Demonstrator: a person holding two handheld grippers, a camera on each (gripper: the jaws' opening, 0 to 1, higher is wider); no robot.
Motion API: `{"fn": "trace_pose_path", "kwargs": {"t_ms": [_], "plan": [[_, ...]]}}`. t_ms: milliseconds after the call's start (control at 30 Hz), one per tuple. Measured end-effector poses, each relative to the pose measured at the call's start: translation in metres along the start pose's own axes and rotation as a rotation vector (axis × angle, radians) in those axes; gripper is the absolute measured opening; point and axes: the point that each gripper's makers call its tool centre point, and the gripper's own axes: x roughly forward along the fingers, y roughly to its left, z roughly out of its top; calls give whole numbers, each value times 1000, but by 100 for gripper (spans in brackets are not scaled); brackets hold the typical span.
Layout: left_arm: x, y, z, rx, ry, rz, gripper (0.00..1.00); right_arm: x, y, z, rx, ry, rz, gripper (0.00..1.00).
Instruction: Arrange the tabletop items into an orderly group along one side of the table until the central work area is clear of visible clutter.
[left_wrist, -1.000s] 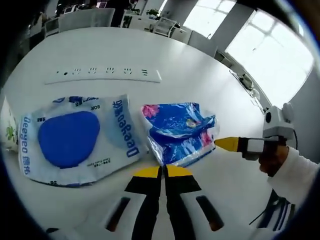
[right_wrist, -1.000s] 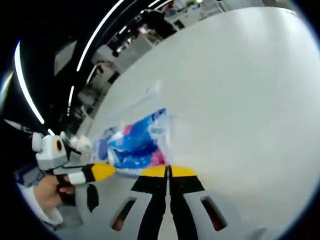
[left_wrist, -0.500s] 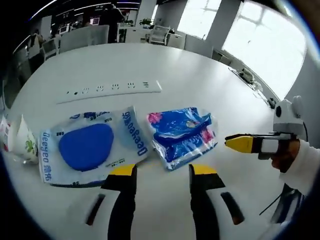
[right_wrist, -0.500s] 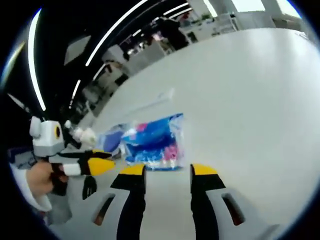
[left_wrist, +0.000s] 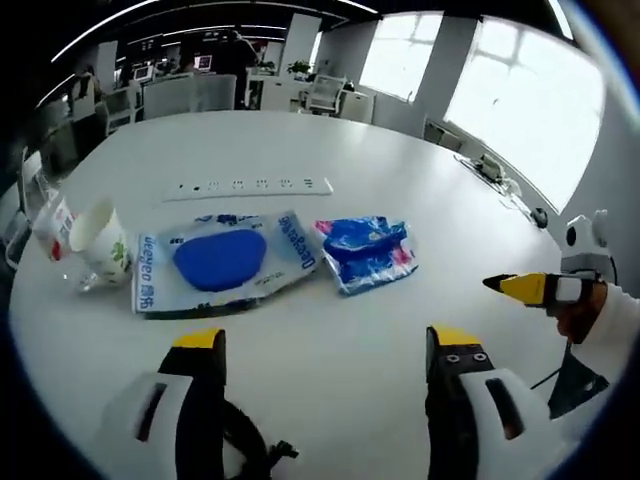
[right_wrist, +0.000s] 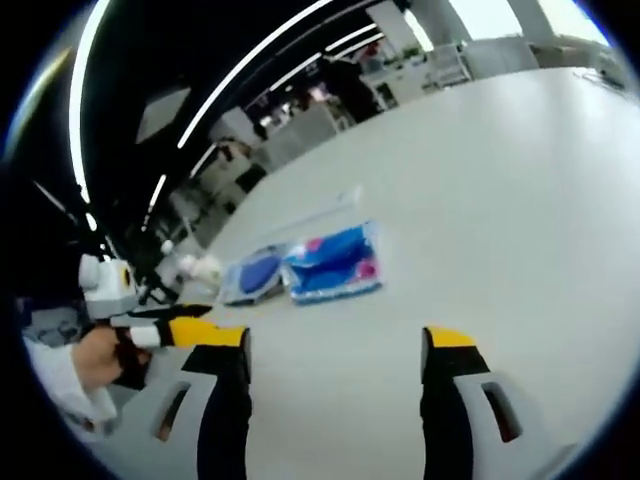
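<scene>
Both claws, left (left_wrist: 318, 350) and right (right_wrist: 335, 345), have released wide and retreated; packets (left_wrist: 368, 252) sit together at twelve o'clock, placement apparently done.

Cup (left_wrist: 103, 243), wipes pack (left_wrist: 222, 262), tissue pack (left_wrist: 367, 253) side by side.

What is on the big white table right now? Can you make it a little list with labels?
table: white table, large and round-edged
blue wipes pack: the wipes pack lies flat, beside the tissue pack
tissue pack: the blue and pink tissue pack lies flat
paper cup: the paper cup lies tipped at the table's edge, next to the wipes pack
power strip: the white power strip sits behind the packs
left gripper: left gripper open, holding nothing
right gripper: right gripper open, holding nothing
</scene>
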Motion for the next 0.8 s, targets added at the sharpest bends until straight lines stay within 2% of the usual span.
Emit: {"fn": "trace_pose_path", "kwargs": {"t_ms": [133, 367, 533, 800], "plan": [[-24, 7, -14, -52, -25, 18, 85, -19, 5, -10, 24, -15, -7, 70], [-55, 32, -36, -98, -40, 67, 82, -34, 22, -24, 38, -15, 21, 66], [-65, 45, -43, -137, -60, 92, 82, -37, 32, -30, 39, -13, 36, 65], [-75, 51, -59, -145, -48, 115, 81, -39, 42, -39, 18, 10, 54, 64]]}}
